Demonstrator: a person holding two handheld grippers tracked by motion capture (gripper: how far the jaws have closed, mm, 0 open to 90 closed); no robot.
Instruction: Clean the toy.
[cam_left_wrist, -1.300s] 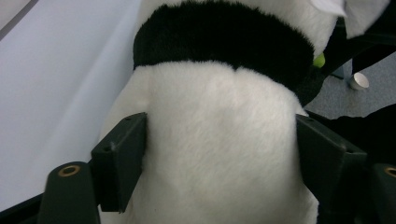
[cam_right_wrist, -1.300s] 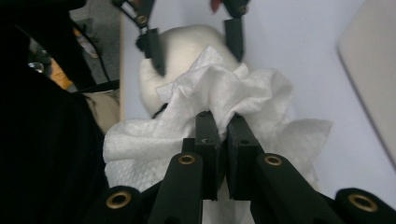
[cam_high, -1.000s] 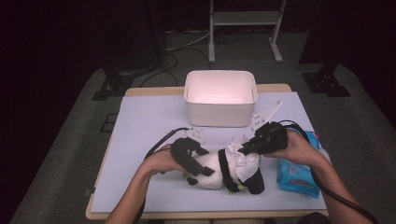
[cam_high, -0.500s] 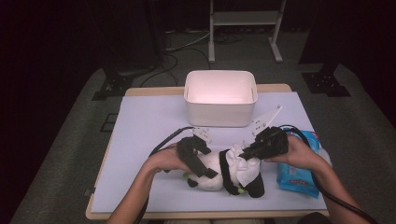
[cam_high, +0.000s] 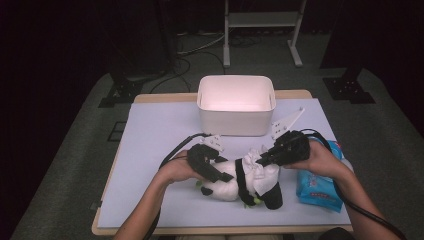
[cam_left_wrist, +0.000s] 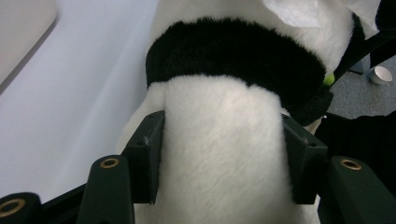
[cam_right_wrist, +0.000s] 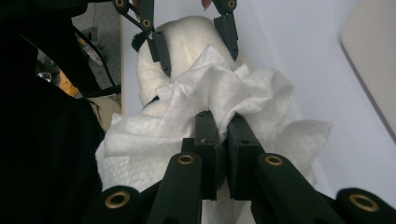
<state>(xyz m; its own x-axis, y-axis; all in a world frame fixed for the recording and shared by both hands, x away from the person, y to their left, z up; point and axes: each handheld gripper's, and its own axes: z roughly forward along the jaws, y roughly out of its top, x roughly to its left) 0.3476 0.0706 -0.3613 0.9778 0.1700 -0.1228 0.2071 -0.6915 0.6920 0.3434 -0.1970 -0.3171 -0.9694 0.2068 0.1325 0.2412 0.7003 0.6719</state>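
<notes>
Plush panda (cam_high: 227, 182), lying on its side on the table (cam_high: 150, 130) at 6 o'clock, near the front edge; left gripper (cam_left_wrist: 222, 161), jaws just closing from wide apart, now pressed on both flanks of the white body below the black band; the toy sits about where it did a second ago, so it now reads as braced for wiping; right gripper (cam_right_wrist: 223, 135), jaws together on a crumpled white wipe (cam_right_wrist: 219, 93), resting on the panda just beyond the left jaws, at the same spot as before; judged step: rubbing the fur with the wipe while the left holds. White bin (cam_high: 236, 102) at 12 o'clock, apart from the toy, empty as far as shows; blue wipe packet (cam_high: 317, 182) at 4 o'clock, touching the right hand's wrist; cables trail toward the front edge; nothing stands between wipe and fur.
</notes>
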